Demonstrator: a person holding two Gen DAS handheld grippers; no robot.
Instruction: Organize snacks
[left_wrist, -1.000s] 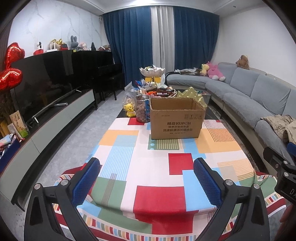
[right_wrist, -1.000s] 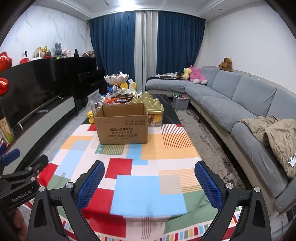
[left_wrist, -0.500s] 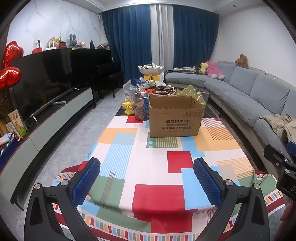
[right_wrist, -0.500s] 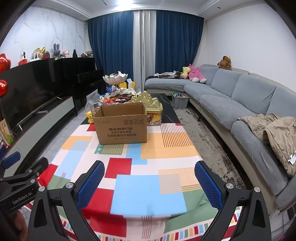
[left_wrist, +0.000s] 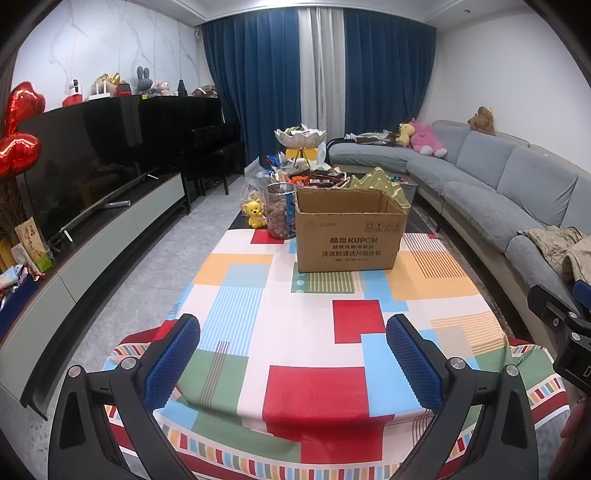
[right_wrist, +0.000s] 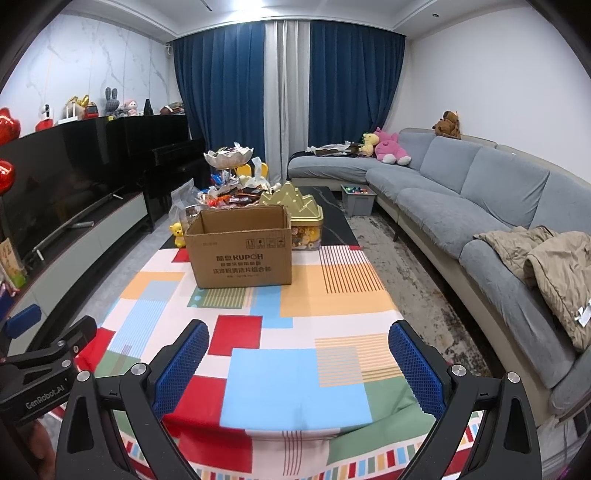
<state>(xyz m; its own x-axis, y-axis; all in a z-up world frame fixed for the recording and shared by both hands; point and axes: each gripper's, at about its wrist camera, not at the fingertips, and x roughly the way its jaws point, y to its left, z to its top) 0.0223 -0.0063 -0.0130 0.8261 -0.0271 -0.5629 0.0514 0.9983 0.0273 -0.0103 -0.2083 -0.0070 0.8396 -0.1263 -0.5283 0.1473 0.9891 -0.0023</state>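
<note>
An open brown cardboard box (left_wrist: 349, 229) (right_wrist: 242, 249) stands at the far end of a table with a colourful patchwork cloth (left_wrist: 295, 332) (right_wrist: 295, 332). Behind it lies a heap of wrapped snacks (left_wrist: 310, 175) (right_wrist: 232, 195), a clear jar of brown snacks (left_wrist: 279, 216), a gold tin (right_wrist: 295, 210) and a bowl on a stand (left_wrist: 300, 137). My left gripper (left_wrist: 293, 354) is open and empty over the table's near end. My right gripper (right_wrist: 298, 358) is open and empty beside it.
A grey sofa (right_wrist: 480, 206) runs along the right with a beige jacket (right_wrist: 554, 266) on it. A TV cabinet (left_wrist: 92, 236) and black piano line the left. A yellow bear toy (left_wrist: 254, 213) sits left of the jar. A grey bin (right_wrist: 357, 199) stands on the floor.
Both grippers have drawn slightly back and up from the table; the box looks a little farther away. Both stay open and empty.
</note>
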